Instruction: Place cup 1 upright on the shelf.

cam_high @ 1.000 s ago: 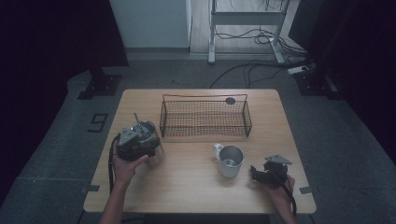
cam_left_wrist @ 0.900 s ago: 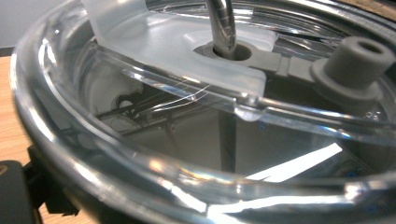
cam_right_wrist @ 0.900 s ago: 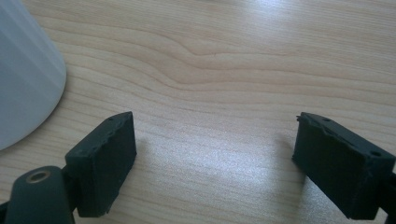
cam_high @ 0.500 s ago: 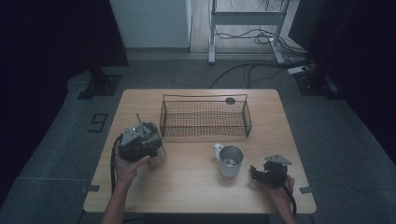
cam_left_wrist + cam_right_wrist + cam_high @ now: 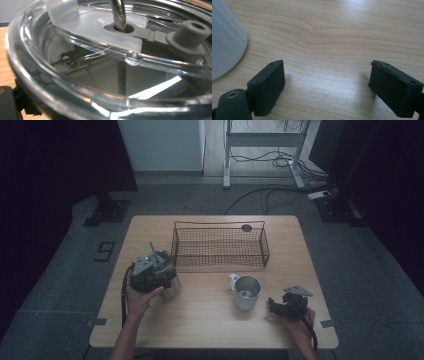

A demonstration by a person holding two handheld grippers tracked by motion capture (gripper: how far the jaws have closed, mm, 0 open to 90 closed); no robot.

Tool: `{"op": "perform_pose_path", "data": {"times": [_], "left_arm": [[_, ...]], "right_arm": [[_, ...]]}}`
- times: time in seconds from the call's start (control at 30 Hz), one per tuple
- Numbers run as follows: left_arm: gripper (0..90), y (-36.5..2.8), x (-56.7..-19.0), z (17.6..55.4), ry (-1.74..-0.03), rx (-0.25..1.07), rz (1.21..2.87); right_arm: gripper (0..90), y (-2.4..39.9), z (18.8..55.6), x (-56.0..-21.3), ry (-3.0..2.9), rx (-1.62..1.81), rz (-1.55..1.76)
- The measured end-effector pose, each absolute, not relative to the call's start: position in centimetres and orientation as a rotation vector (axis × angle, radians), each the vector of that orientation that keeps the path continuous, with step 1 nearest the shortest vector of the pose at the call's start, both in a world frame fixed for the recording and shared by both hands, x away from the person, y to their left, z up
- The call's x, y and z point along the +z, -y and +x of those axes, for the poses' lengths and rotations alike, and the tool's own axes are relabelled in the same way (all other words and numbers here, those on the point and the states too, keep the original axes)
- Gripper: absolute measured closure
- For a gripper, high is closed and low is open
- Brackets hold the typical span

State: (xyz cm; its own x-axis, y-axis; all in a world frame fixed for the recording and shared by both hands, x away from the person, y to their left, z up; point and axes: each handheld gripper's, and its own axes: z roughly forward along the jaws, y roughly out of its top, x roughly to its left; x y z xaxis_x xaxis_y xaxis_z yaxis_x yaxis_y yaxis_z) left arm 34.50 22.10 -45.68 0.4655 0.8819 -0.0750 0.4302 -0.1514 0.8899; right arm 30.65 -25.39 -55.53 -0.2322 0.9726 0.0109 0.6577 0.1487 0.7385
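A clear cup (image 5: 171, 285) with a see-through lid (image 5: 100, 32) and a metal straw (image 5: 118, 12) is at the table's left, with my left gripper (image 5: 152, 270) over its top. In the left gripper view the rim (image 5: 37, 82) runs across the bottom and one black jaw shows at the lower left, closed on that rim. A grey plug (image 5: 188, 32) sits on the lid beside the straw. My right gripper (image 5: 274, 305) rests on the table right of a metal mug (image 5: 246, 292), open, with bare wood between its fingers (image 5: 268, 85).
A dark wire basket (image 5: 220, 246) stands across the back middle of the wooden table (image 5: 210, 330), with a small dark round thing (image 5: 246, 227) at its far rim. The mug's pale wall (image 5: 224, 40) is close to the left of my right gripper.
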Motion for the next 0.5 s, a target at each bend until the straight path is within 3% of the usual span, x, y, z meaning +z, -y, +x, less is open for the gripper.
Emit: {"op": "perform_pose_path", "data": {"times": [0.5], "left_arm": [[3.8, -21.71, -46.04, 34.76, -1.128, 0.575, 1.786]], "right_arm": [[13.0, 25.38, 30.64, -55.53, -1.956, 0.873, 1.55]]}}
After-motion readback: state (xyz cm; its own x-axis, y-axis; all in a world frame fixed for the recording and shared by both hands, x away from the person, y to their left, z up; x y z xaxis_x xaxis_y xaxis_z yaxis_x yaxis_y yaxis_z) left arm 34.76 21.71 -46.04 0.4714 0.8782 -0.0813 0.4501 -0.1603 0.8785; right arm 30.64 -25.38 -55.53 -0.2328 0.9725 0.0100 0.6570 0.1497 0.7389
